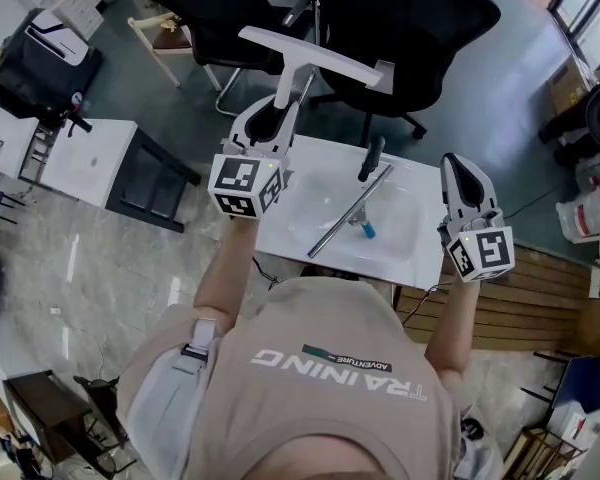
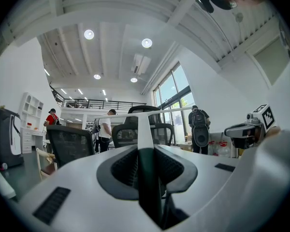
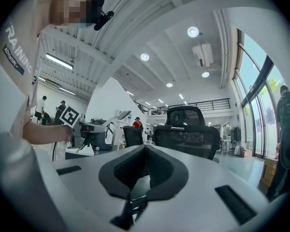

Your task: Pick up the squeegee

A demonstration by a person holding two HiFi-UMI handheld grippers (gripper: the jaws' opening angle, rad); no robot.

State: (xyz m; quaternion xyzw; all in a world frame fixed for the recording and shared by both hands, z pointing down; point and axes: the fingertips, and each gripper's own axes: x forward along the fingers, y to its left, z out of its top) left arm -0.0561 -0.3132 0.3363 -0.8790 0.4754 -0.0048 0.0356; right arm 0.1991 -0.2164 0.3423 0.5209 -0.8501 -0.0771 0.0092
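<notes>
A white squeegee [image 1: 305, 63] with a long T-shaped blade is held up above the white table [image 1: 280, 223], blade away from me. My left gripper [image 1: 278, 120] is shut on its handle; in the left gripper view the handle [image 2: 144, 134] runs up between the pads to the blade, with the left gripper [image 2: 147, 153] closed round it. My right gripper [image 1: 460, 173] hovers at the table's right edge, shut and empty; the right gripper view shows its pads [image 3: 157, 166] meeting with nothing between them. A second, metal squeegee [image 1: 345, 218] with a black handle lies on the table.
Two black office chairs [image 1: 405, 28] [image 1: 210, 13] stand just beyond the table. A low white side table [image 1: 80, 158] is at the left, and wooden slats [image 1: 540, 298] lie on the floor at the right. Several people stand far off in the room.
</notes>
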